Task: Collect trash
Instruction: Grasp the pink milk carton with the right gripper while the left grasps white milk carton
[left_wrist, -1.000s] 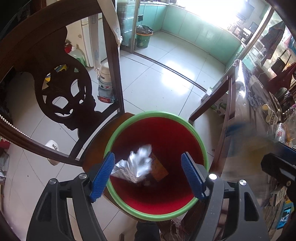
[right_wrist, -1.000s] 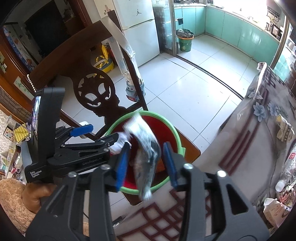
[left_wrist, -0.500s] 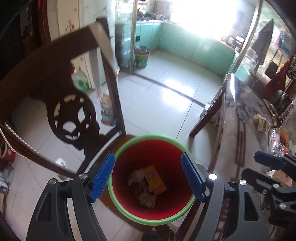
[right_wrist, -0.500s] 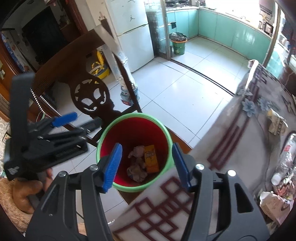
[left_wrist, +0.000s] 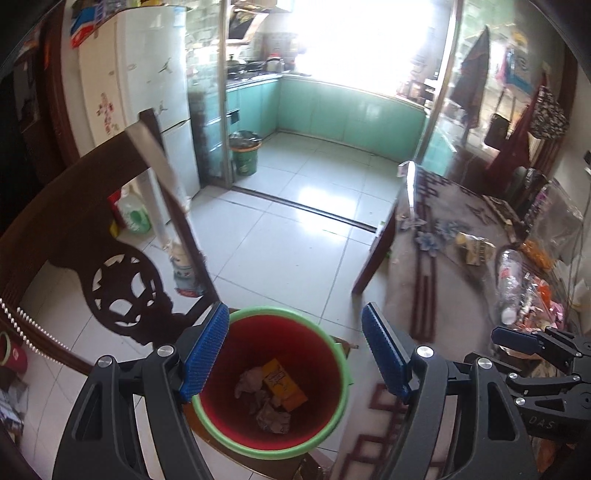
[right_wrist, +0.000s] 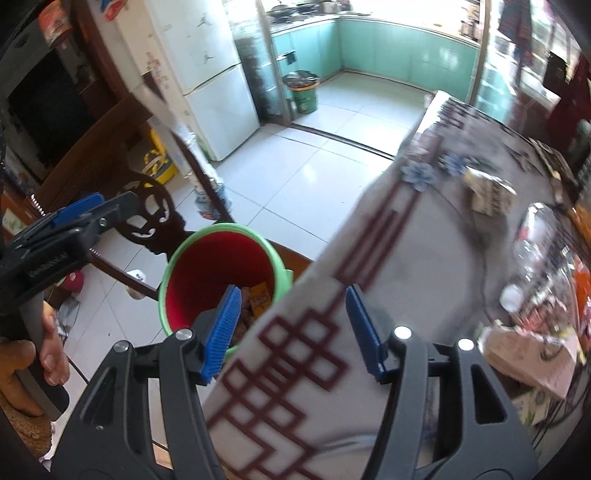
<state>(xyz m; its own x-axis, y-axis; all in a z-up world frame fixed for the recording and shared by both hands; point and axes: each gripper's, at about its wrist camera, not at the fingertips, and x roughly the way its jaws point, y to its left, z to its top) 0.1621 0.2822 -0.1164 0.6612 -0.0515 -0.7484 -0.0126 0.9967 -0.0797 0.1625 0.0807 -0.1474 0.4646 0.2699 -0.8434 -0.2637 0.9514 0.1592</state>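
Both grippers empty: left gripper (left_wrist: 293, 354) open, right gripper (right_wrist: 291, 330) opening. Crumpled wrapper (right_wrist: 489, 194) lies on the table (right_wrist: 424, 258) well beyond your right fingers: light, soft, crushable; pinch its bunched middle.

It was a lived-in home, the dining corner opening onto a kitchen. A white fridge (left_wrist: 147, 110) stood by the doorway, and beyond a sliding glass door (left_wrist: 221, 92) ran turquoise kitchen cabinets (left_wrist: 351, 114) under a bright window, with pots on the stove (right_wrist: 295, 7). A green bin (left_wrist: 244, 155) sat on the pale tiled floor (left_wrist: 288, 240). Nearer, a carved dark wooden chair (left_wrist: 122, 295) stood beside a table (right_wrist: 424, 258) under a patterned cloth with blue flowers, littered with an empty plastic bottle (left_wrist: 511, 280) and wrappers. Clothes and bags (left_wrist: 546, 114) hung on the far wall. A red pail with a green rim (left_wrist: 273, 369) held crumpled household rubbish.
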